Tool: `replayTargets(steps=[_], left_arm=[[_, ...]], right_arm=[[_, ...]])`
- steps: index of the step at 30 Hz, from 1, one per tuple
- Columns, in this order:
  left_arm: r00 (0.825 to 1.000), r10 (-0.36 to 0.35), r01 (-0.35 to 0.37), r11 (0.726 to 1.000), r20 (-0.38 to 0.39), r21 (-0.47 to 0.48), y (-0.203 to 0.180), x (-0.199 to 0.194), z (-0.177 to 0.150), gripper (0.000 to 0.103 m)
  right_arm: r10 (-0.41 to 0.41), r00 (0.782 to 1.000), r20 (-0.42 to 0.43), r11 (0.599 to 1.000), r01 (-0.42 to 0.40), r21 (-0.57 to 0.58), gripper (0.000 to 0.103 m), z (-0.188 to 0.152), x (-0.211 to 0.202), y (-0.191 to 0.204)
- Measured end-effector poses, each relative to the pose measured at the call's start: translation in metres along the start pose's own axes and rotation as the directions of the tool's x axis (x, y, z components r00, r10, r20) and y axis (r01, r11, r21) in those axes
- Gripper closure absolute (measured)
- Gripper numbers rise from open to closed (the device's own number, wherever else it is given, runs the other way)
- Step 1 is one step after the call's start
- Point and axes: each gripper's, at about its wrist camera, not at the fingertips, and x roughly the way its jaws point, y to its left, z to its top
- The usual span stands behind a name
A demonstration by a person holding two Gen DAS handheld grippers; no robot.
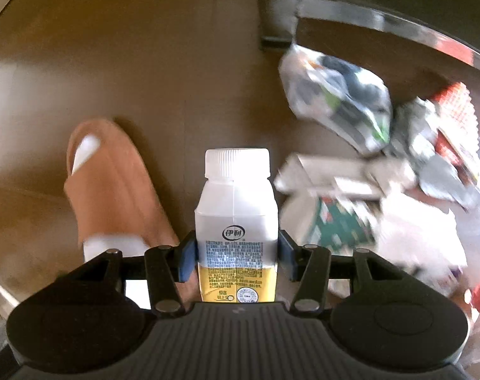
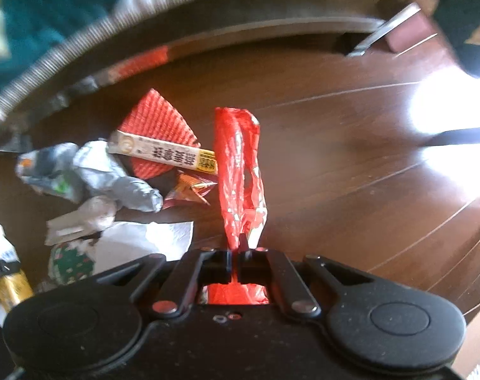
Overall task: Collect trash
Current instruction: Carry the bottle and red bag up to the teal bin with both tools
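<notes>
While both are lifted clear of the dark wooden floor (image 2: 335, 164), two items are held for collection. Left hand-held gripper (image 1: 236, 255): blue pads pressed on a small translucent plastic milk bottle (image 1: 236, 218), white ribbed cap, yellow-banded label, upright (rigid, easily clamped). Right hand-held gripper (image 2: 236, 261): jaws pressed together, pinching a crinkled red foil wrapper (image 2: 240, 171) by one end. Remaining litter pile (image 2: 113, 183) lies beside it.
</notes>
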Motion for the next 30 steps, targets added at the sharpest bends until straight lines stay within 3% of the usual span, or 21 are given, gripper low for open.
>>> replayTargets(steps=[5, 10, 14, 17, 20, 24, 27, 30], left_arm=[[0.996, -0.087, 0.087, 0.996, 0.003, -0.011, -0.005, -0.044, -0.042, 0.052], [0.987, -0.151, 0.151, 0.989, 0.056, 0.004, -0.006, -0.086, -0.091, 0.052], [0.979, -0.160, 0.159, 0.987, 0.123, 0.019, -0.003, -0.121, -0.129, 0.052], [0.965, -0.168, 0.161, 0.986, 0.202, 0.053, 0.003, -0.152, -0.150, 0.052], [0.934, -0.181, 0.160, 0.983, 0.309, 0.095, 0.006, -0.187, -0.164, 0.052], [0.874, -0.225, 0.190, 0.974, 0.430, 0.124, 0.015, -0.243, -0.179, 0.052], [0.818, -0.251, 0.208, 0.968, 0.517, 0.142, 0.024, -0.290, -0.183, 0.052], [0.749, -0.269, 0.210, 0.963, 0.606, 0.168, 0.033, -0.340, -0.184, 0.052]], right_arm=[[0.055, 0.995, 0.086, 0.998, -0.055, -0.004, 0.102, -0.027, -0.054, -0.010], [0.120, 0.976, 0.180, 0.993, -0.116, -0.030, 0.102, -0.054, -0.108, -0.017], [0.184, 0.951, 0.250, 0.983, -0.176, -0.053, 0.102, -0.080, -0.151, -0.019], [0.237, 0.920, 0.312, 0.971, -0.215, -0.103, 0.102, -0.094, -0.182, -0.015], [0.282, 0.881, 0.380, 0.958, -0.237, -0.161, 0.102, -0.104, -0.217, -0.013], [0.335, 0.820, 0.463, 0.940, -0.258, -0.222, 0.102, -0.111, -0.271, -0.016], [0.368, 0.765, 0.529, 0.927, -0.260, -0.269, 0.102, -0.112, -0.315, -0.016], [0.397, 0.710, 0.582, 0.915, -0.257, -0.310, 0.102, -0.107, -0.350, -0.014]])
